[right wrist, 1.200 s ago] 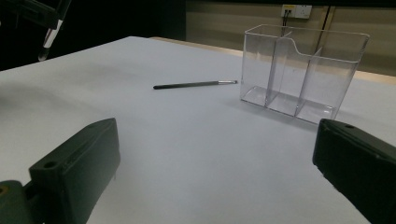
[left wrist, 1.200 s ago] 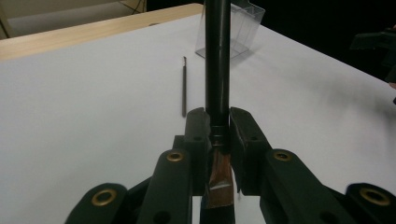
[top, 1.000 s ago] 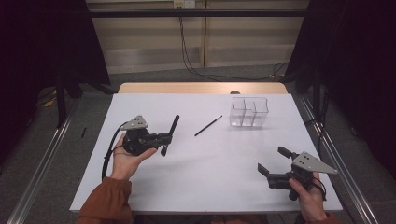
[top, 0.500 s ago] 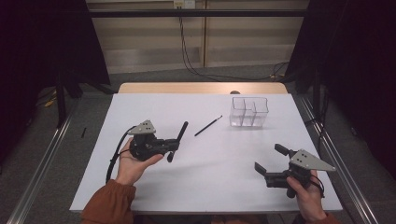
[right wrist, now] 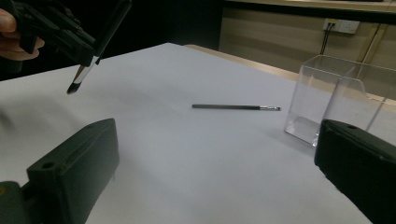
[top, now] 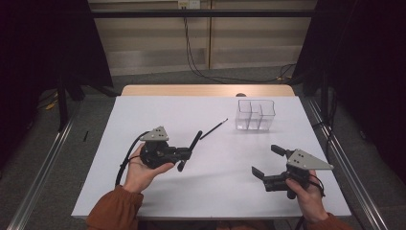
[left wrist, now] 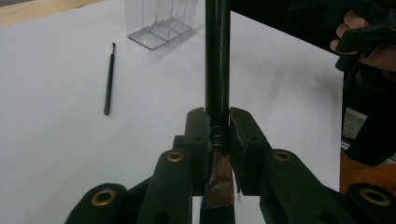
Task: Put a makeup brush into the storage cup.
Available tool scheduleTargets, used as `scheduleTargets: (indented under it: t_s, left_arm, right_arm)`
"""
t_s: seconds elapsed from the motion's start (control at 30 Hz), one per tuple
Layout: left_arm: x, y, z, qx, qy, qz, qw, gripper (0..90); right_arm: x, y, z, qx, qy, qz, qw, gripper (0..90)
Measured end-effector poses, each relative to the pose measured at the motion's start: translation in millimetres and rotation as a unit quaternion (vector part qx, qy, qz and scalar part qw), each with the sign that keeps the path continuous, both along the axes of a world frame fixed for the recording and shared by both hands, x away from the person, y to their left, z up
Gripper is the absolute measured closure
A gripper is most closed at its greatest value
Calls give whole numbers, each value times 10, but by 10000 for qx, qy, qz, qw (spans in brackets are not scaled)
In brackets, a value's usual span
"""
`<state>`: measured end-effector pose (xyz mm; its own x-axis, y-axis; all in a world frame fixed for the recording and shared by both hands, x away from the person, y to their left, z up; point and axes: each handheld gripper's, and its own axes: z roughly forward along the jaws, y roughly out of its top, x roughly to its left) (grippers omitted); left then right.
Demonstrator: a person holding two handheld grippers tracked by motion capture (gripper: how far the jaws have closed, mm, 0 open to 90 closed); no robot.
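My left gripper (top: 184, 154) is shut on a thick black brush (top: 192, 145), lifted off the white table; the handle runs up between the pads (left wrist: 217, 84) and a brownish tip (left wrist: 218, 186) hangs below them. The same brush (right wrist: 100, 42) is at the upper left of the right gripper view. A thin black brush (top: 214, 129) lies flat on the table left of a clear three-part holder (top: 255, 115), also seen as thin brush (left wrist: 109, 84) and holder (left wrist: 159, 23). My right gripper (top: 268, 161) is open and holds nothing near the front right.
The white table top (top: 158, 110) has a wooden strip along its far edge (top: 206, 90). Metal rails run along both sides of the table. Cables hang down the back wall. The holder (right wrist: 345, 100) stands close ahead of the right gripper.
My left gripper has carried the thick brush to the right and turned it, so its handle now points up and right. The right gripper has shifted slightly left and up.
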<state>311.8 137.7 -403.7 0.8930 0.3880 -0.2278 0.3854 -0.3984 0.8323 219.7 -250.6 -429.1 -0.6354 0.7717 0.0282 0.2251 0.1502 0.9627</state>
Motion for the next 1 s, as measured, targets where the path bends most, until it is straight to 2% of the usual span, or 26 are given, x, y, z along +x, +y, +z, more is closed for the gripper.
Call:
scheduleTargets:
  t_s: [0.33,0.47,0.63,0.67,0.77,0.8,0.9,1.0]
  left_arm:
    - [-50,-153,-18,152,92,-252,9995,782]
    - [-64,-205,-4,199,92,-395,9990,782]
    - [-59,-256,-9,333,169,-508,9980,781]
    - [-60,-268,-9,365,194,-520,9978,782]
    - [-60,-314,24,547,176,-653,9962,782]
    - [-61,-324,35,579,236,-683,9957,782]
    - [-60,-348,46,678,246,-708,9949,782]
    - [-51,-380,70,853,307,-826,9924,782]
  right_arm:
    - [120,141,32,-15,165,302,9994,0]
    - [184,225,89,-93,265,594,9978,0]
    - [228,310,112,-179,300,749,9966,3]
    - [258,348,120,-181,361,913,9950,1]
    - [290,403,136,-271,430,1013,9936,5]
    - [298,417,144,-294,454,1039,9931,10]
    - [321,442,171,-435,547,1195,9904,8]
    - [349,446,183,-509,638,1306,9881,17]
